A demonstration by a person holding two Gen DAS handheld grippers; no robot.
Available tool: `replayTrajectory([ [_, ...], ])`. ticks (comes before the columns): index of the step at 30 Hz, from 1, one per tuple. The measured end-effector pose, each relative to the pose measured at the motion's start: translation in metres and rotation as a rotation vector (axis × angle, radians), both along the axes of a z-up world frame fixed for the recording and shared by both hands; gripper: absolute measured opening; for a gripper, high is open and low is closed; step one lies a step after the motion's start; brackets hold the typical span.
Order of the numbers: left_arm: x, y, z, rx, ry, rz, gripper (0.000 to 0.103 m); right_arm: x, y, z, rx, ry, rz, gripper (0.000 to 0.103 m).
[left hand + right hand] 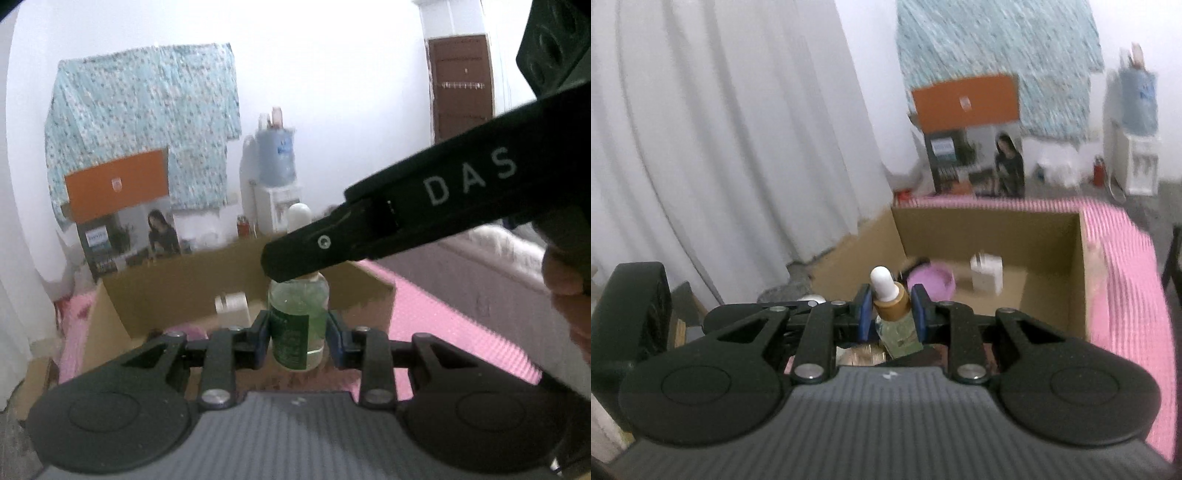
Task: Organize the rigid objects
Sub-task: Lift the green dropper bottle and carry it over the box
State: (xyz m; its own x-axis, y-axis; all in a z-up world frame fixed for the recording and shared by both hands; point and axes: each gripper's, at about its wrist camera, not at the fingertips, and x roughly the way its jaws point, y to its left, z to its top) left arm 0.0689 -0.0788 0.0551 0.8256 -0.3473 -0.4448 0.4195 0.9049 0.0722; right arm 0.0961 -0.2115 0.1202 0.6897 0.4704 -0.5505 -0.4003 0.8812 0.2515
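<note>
Left wrist view, left gripper jaws clamping dropper bottle, right gripper jaws pinching its neck, seemingly above cardboard box.

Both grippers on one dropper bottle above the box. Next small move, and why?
Probably carry it forward over the cardboard box. Left gripper clamps the dropper bottle body, right gripper its neck; the box is open ahead, with free floor beside the white container.

Both grippers are clamped tight on something between their blue pads. The left gripper points slightly downward, and the right gripper reaches across above it from the right (the person's hand shows at that edge), tilted down too.
</note>
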Motion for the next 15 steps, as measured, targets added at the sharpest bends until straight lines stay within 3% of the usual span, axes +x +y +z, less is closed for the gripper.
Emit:
replayTrajectory([
  [3,0.019,-0.005,0.016,-0.014,-0.006,0.005,0.033,0.017,-0.006,0.021,-0.004,-0.031,0.023,0.021],
  [6,0.052,-0.012,0.02,-0.028,0.047,0.016,0.033,0.048,-0.017,0.027,-0.004,-0.007,0.034,0.021],
  [15,0.146,-0.03,-0.008,-0.074,0.291,0.047,0.033,0.153,-0.055,-0.008,0.008,0.193,0.004,0.021],
])
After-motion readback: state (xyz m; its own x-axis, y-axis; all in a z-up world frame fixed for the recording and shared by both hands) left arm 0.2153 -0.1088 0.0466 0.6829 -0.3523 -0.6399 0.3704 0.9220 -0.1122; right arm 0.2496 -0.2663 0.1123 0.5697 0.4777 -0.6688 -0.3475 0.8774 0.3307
